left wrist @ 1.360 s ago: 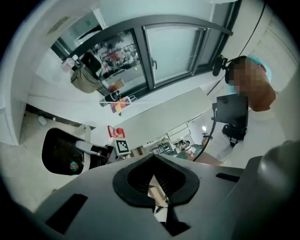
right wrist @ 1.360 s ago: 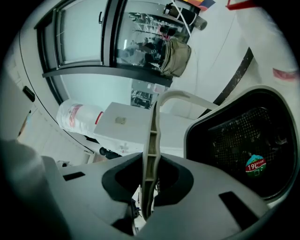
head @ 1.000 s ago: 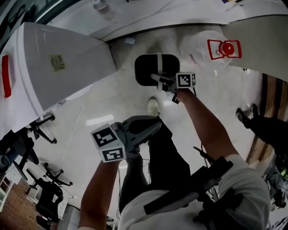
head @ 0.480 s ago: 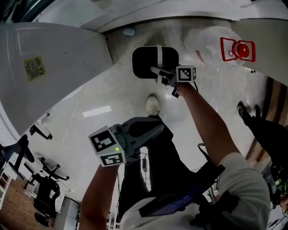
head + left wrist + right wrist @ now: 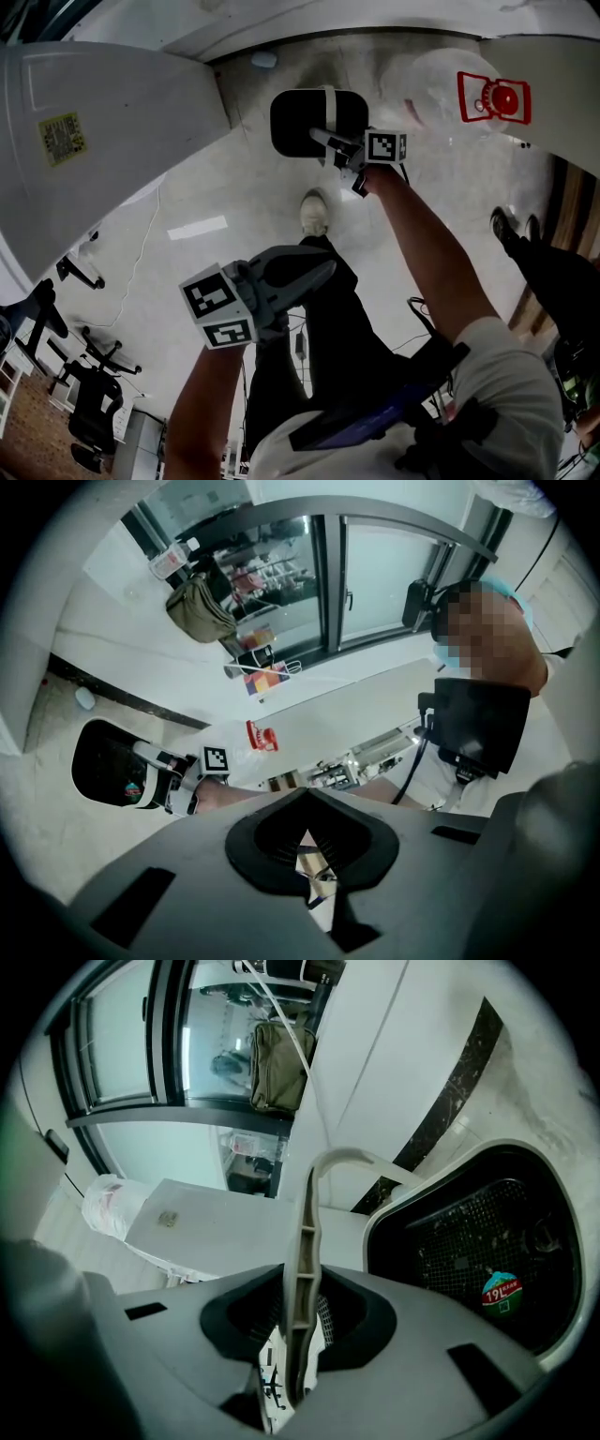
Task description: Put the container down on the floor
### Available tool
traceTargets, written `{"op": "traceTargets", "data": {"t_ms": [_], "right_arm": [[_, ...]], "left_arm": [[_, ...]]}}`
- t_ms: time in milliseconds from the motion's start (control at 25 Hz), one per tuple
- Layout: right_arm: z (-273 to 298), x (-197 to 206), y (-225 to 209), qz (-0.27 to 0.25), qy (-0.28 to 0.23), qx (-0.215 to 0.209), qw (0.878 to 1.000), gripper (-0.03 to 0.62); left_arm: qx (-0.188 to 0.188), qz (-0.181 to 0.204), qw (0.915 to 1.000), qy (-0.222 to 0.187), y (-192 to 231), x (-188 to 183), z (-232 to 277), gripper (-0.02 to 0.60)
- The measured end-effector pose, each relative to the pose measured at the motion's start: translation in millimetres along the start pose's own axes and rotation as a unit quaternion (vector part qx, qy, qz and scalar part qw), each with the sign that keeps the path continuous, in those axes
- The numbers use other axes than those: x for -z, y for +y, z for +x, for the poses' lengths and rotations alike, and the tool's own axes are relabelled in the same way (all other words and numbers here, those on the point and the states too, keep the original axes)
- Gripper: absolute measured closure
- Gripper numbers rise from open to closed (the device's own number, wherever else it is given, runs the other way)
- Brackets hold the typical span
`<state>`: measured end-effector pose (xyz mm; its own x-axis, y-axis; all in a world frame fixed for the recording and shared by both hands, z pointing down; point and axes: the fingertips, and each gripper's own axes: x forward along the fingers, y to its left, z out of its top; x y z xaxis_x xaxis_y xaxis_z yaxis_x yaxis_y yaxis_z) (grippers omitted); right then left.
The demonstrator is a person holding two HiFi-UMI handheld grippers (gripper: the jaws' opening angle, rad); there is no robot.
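Between the jaws of the left gripper (image 5: 305, 841): nothing held, jaws drawn together, well apart from the load. Farther out, between the jaws of the right gripper (image 5: 300, 1335): pale handle (image 5: 307, 1260) clamped edge-on, jaws nearly closed and pressing both flanks. Beyond those jaws, arches over to the rim of the container (image 5: 562, 1194), black inside, sticker (image 5: 502, 1294) on the inner wall, mouth up. Below the jaws: pale floor (image 5: 234, 197); contact between base and floor cannot be confirmed. Judged as carried, not yet set down. Remaining: lower until the base rests, then release the handle.
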<state>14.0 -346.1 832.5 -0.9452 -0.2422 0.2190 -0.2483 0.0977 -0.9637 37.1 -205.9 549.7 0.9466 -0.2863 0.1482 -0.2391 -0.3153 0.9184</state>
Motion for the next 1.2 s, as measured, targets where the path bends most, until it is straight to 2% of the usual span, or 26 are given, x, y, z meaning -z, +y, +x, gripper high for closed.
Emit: {"op": "traceTargets", "data": {"t_ms": [320,560,760,800,840,920,1200], "right_arm": [[-2.6,-0.3,-4.5,0.003,0.006,-0.001,1.000,0.387],[-10.0,3.6,-7.7,0.008,0.013,0.001,1.000,0.358],[-14.3,7.3,-5.8,0.012,0.022,-0.006,1.000,0.359],[-14.7,8.5,-4.6,0.012,0.026,-0.006,1.000,0.385],[-14.9,9.2,-3.1,0.010,0.027,-0.007,1.000,0.471],[-13.7,9.9,1.5,0.008,0.025,-0.014,1.000,0.525],[-9.5,10.9,0.6,0.003,0.026,0.002,1.000,0.526]], "left_arm": [[0.007,-0.005,1.0000,-0.003,1.0,0.5,0.5,0.572],[0.011,-0.006,0.9999,0.002,0.9,2.6,0.9,0.572],[0.016,-0.011,0.9998,0.004,0.2,3.7,2.5,0.572],[0.017,-0.010,0.9998,0.004,-0.2,3.8,3.0,0.572],[0.018,-0.010,0.9998,0.004,-0.7,3.9,3.4,0.572],[0.019,-0.010,0.9998,0.005,-1.6,4.2,3.8,0.572],[0.021,-0.011,0.9997,0.001,-4.1,4.1,3.9,0.572]]}}
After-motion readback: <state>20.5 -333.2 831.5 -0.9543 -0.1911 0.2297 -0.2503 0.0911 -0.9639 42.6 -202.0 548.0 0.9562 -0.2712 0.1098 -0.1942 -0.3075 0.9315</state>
